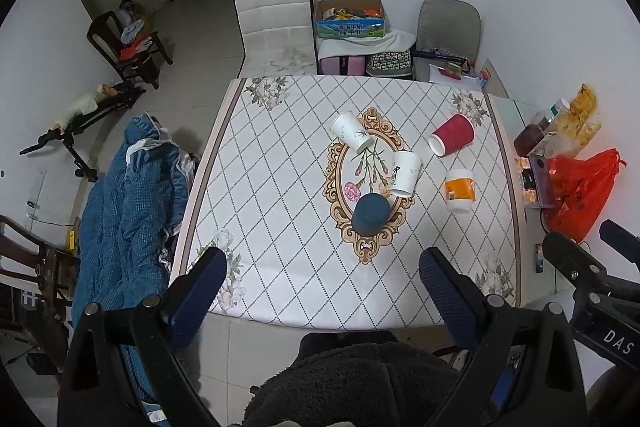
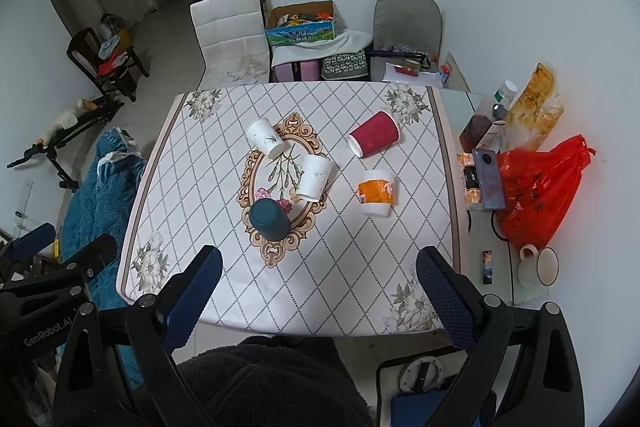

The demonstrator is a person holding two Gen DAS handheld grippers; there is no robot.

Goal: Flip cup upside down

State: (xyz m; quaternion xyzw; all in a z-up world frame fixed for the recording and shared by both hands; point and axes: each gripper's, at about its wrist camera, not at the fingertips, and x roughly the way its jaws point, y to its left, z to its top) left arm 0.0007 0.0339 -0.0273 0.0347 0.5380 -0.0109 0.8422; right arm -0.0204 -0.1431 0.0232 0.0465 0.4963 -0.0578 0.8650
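Lying on their sides around the table's middle are four paper cups: two white ones (image 1: pixel 352 135) (image 1: pixel 405 174), a red cup (image 1: pixel 452 135) toward the far right corner, an orange-banded cup (image 1: pixel 459 190) nearer the right edge. Only the dark teal cup (image 1: pixel 371 214) already stands mouth-down. Both the left gripper (image 1: pixel 324 279) and right gripper (image 2: pixel 320 275) hang spread apart over the near edge of the table (image 1: pixel 280 287), holding nothing, so most flipping seems left.

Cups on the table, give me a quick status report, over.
Left gripper and right gripper open, above near table edge. Five cups: dark teal cup already upside down, red cup and other three on their sides. Nothing blocking.
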